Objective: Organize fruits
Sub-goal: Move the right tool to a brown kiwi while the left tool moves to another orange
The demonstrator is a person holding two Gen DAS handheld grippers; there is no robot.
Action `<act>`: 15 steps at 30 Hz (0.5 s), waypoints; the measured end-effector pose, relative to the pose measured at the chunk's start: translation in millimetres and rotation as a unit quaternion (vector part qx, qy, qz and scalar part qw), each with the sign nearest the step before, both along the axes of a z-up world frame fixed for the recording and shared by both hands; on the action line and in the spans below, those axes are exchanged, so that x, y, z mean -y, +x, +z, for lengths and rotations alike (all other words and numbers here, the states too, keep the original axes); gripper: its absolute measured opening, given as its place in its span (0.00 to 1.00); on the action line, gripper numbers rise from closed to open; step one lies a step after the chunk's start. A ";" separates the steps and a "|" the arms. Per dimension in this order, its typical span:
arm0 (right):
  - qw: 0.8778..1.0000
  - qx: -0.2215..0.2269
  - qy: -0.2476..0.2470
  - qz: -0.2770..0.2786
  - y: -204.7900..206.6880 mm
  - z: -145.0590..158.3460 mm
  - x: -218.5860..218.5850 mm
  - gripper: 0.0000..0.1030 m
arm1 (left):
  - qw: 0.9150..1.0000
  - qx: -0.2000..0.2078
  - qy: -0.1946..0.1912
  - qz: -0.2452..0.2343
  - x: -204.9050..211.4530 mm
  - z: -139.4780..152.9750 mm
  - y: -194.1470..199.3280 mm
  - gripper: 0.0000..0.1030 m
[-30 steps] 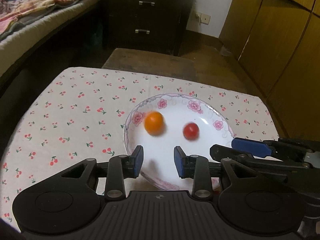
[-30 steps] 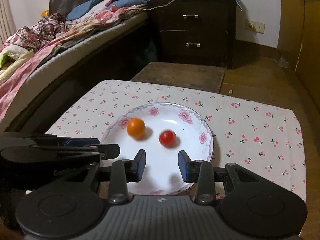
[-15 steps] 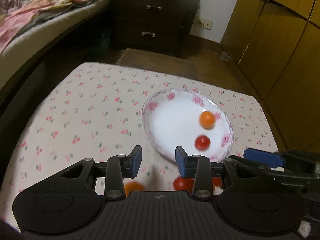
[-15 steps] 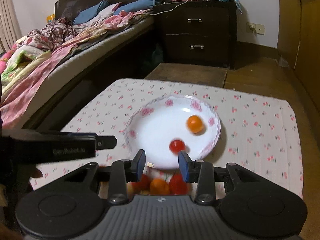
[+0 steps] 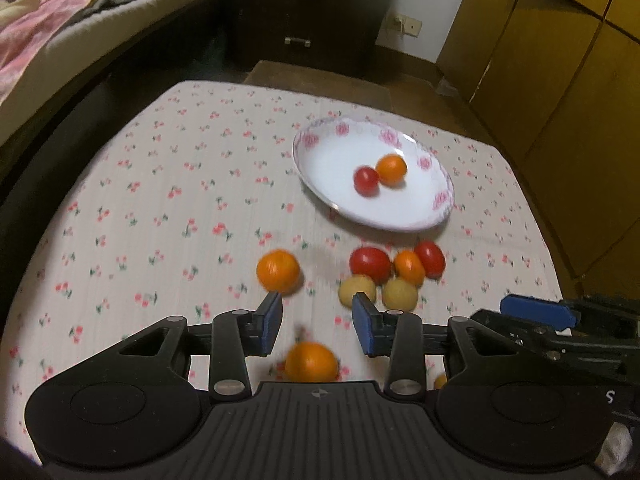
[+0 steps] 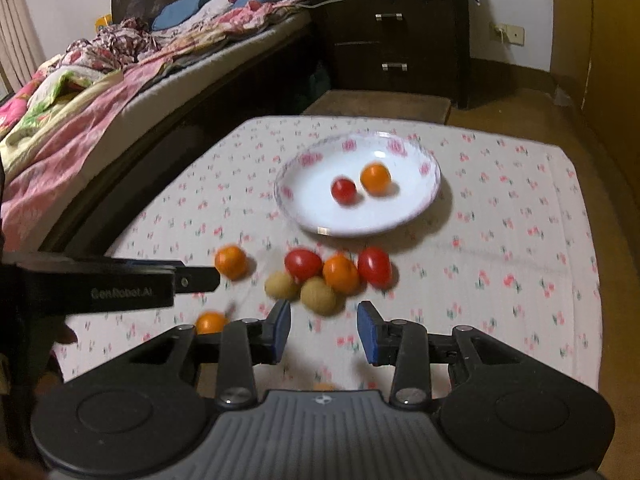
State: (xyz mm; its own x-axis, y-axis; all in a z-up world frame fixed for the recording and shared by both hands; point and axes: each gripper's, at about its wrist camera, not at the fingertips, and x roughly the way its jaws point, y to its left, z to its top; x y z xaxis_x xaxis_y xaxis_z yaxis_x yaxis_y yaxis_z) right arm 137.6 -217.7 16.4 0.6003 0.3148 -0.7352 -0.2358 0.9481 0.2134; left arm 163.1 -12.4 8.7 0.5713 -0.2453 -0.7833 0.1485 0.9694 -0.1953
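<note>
A white floral plate (image 5: 316, 148) (image 6: 400, 216) holds a red tomato (image 5: 366, 180) (image 6: 343, 191) and a small orange (image 5: 391, 169) (image 6: 375, 178). On the cloth in front of it lie two red tomatoes (image 5: 370, 265) (image 6: 303, 263), an orange fruit (image 5: 409, 267) (image 6: 341, 273) and two yellow fruits (image 5: 399, 293) (image 6: 318, 295). An orange (image 5: 278, 271) (image 6: 231, 261) lies to their left. Another orange (image 5: 311, 361) (image 6: 211, 322) lies below my left gripper (image 5: 316, 322). Both grippers are open and empty, pulled back above the table. My right gripper (image 6: 324, 332) hovers just before the yellow fruits.
The table has a cherry-print cloth (image 5: 160, 200) (image 6: 500, 260). A bed (image 6: 100, 92) runs along the left, a dark drawer chest (image 6: 400, 40) stands behind, and wooden cupboards (image 5: 560, 100) are on the right. A small orange bit (image 5: 440, 381) shows near the left gripper's body.
Both grippers have pulled back and up from the plate. The loose fruits in front of the plate have come into view. The tomato and orange rolled about on the plate.
</note>
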 end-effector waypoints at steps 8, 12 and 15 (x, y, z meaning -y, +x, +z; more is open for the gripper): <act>0.999 -0.015 -0.020 0.022 -26.9 -14.7 -9.9 0.36 | 1.000 -0.006 -0.005 -0.005 -2.3 -3.2 -18.8 0.48; 0.998 -0.021 -0.043 0.034 -29.0 -25.9 -18.4 0.36 | 1.000 -0.008 -0.002 -0.011 -0.8 -6.5 -24.0 0.49; 0.998 -0.027 -0.047 0.037 -28.1 -31.5 -19.4 0.36 | 1.000 -0.011 0.001 -0.013 -1.8 -10.9 -24.8 0.51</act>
